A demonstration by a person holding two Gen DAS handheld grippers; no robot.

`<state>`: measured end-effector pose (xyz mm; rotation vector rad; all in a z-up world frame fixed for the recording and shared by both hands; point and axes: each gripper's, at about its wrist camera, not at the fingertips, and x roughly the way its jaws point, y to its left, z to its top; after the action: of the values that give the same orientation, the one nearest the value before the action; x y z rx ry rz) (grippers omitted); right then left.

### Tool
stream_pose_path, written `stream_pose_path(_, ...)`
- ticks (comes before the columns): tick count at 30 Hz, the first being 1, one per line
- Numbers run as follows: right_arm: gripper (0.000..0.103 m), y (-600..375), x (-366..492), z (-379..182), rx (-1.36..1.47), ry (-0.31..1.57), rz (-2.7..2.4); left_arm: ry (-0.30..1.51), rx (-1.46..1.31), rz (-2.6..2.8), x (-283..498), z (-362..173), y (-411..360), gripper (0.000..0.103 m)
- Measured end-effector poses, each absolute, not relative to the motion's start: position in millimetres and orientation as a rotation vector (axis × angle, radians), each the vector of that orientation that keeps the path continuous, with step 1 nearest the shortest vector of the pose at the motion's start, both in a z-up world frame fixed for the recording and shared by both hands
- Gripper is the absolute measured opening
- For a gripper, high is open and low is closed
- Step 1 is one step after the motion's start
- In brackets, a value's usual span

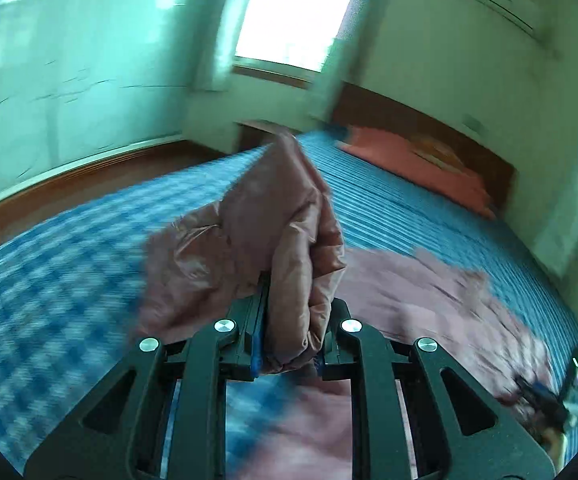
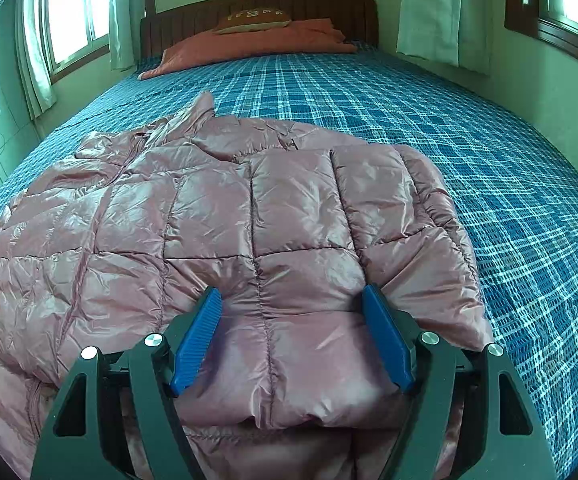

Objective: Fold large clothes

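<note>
A glossy pink quilted puffer jacket (image 2: 249,216) lies spread on a blue plaid bedsheet (image 2: 489,160). The left gripper (image 1: 289,320) is clenched on a bunched fold of it, raised above the bed; the right gripper (image 2: 293,332), jaws spread, rests over the near hem. The fold appears under way; next, the lifted part likely needs carrying across and laying flat.

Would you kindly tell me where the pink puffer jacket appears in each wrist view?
Left wrist: pink puffer jacket at centre, a bunch clamped in the left claw.
Right wrist: spread across the lower left and centre, under the open right claw.
Shared landmark: orange blanket by the headboard.
</note>
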<state>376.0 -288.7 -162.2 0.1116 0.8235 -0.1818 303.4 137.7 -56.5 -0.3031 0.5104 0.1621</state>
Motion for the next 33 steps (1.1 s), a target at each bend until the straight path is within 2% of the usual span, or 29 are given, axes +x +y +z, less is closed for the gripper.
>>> stream_pose_path(6, 0.072, -289.0, 375.6, -161.9, 0.118, 0.82, -0.181, 0.577, -0.139, 0.001, 329.5, -80.3, 23.0, 0.017)
stream_pose_path(14, 0.072, -290.4, 375.8, -162.3, 0.124, 0.817, -0.179, 0.679, -0.002, -0.094, 345.6, -129.0, -74.3, 0.019)
stream_pose_path(15, 0.072, -290.3, 375.9, -162.4, 0.124, 0.816, -0.18, 0.69, 0.013, -0.095, 350.4, -130.7, -74.0, 0.021)
stream_pose_path(17, 0.072, -290.1, 375.8, -162.5, 0.122, 0.817, -0.181, 0.705, 0.038, -0.101, 352.3, -135.5, -82.5, 0.041)
stream_pose_path(19, 0.072, -289.5, 375.7, -162.8, 0.12, 0.818, -0.182, 0.703, 0.045, -0.107, 349.4, -135.9, -83.5, 0.053)
stream_pose_path(28, 0.072, -281.2, 365.6, -138.3, 0.13, 0.794, -0.2, 0.642, 0.048, -0.124, 303.9, -98.6, -59.5, 0.071)
stream_pose_path(33, 0.072, -241.2, 352.2, -113.6, 0.201, 0.768, -0.071, 0.617, 0.024, -0.027, 279.1, -87.8, 2.9, 0.072)
